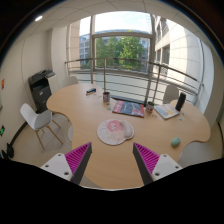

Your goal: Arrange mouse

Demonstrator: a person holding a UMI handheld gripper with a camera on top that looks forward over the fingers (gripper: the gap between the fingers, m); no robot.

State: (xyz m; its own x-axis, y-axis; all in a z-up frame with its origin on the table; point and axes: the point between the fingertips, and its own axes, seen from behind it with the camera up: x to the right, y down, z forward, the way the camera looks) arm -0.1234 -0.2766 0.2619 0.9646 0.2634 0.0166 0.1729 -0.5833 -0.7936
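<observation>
My gripper (112, 165) is open and empty, held above the near edge of a round wooden table (70, 110). Its fingers (78, 158) stand wide apart with bare tabletop between them. Just ahead of them lies a round pale-pink mouse pad (113, 131). A small teal-grey rounded object (176, 142), possibly the mouse, lies on the table to the right, beyond the right finger and apart from the pad. I cannot tell if anything rests on the pad.
Farther back on the table lie a flat colourful tablet or book (127, 107), a dark cup (106, 98), a notebook (166, 111) and a black upright speaker (181, 101). A white chair (40, 120) stands at the left. Windows and a railing lie behind.
</observation>
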